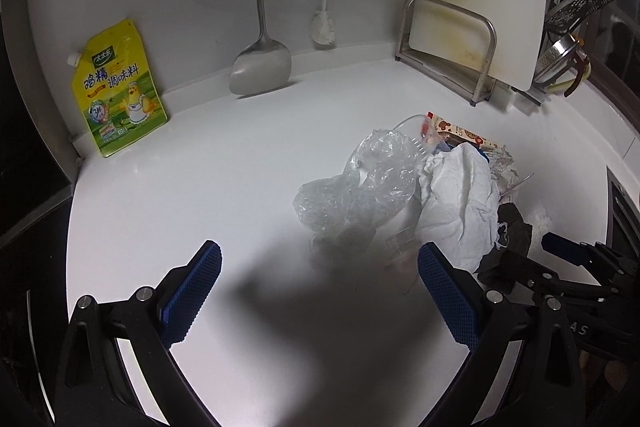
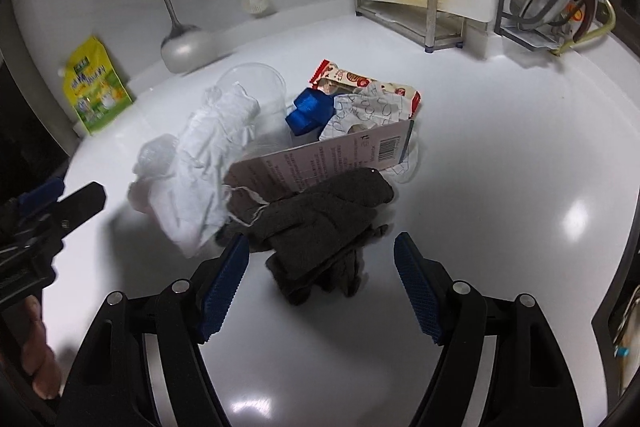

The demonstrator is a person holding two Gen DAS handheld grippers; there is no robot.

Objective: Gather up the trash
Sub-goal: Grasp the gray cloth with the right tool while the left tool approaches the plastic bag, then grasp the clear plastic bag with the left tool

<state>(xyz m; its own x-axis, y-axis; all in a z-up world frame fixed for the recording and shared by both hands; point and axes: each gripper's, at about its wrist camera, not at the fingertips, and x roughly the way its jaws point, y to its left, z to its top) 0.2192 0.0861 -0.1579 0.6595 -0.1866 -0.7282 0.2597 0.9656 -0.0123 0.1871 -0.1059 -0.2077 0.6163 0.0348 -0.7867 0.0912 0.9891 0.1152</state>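
Two wide-open, empty claws, left claw [image 1: 320,291] and right claw [image 2: 322,283], at the trash pile [image 2: 280,163] mid-counter [image 2: 500,155].

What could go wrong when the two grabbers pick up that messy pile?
The right tool is open around the dark glove, which may not be trash at all. The crumpled white tissue and clear plastic bag lie loosely on the pile, so they could slide off. The clear cup might roll away if bumped.
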